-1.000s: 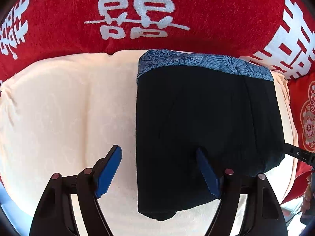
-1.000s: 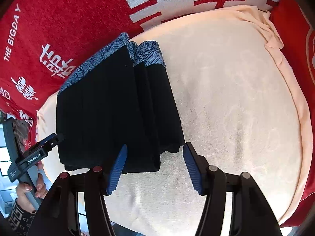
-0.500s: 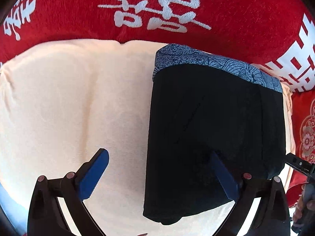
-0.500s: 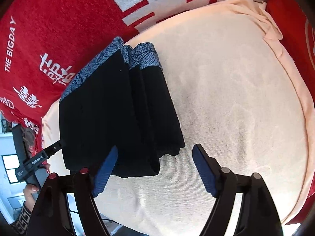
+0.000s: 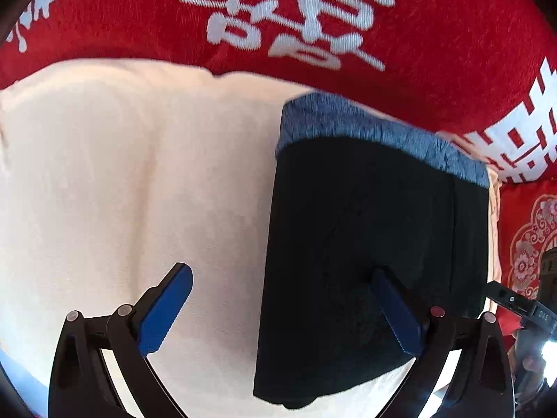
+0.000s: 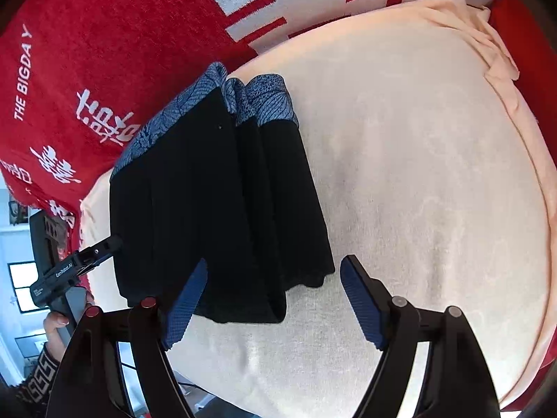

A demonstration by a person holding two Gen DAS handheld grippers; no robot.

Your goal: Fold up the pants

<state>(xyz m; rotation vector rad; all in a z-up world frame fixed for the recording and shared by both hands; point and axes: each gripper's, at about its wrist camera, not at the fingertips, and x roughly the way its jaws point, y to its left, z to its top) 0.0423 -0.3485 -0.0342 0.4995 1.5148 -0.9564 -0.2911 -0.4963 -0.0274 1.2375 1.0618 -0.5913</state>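
Folded pants on a cream towel, both tools spread wide.

The left tool (image 5: pixel 278 313) straddles the pants' (image 5: pixel 376 250) left edge, with bare cream towel (image 5: pixel 122 191) stretching away to its left. The right tool (image 6: pixel 275 303) hangs over the near hem, broad open towel to its right. The pants lie folded in layers, black with a blue patterned waistband (image 6: pixel 264 104) at the far end, by the red blanket (image 6: pixel 87 52).

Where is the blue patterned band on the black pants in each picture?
Left wrist view: the blue band runs along the far end of the pants, right of centre.
Right wrist view: the blue band is at the pants' far end, upper left of centre.
Shared landmark: the cream blanket under the pants.
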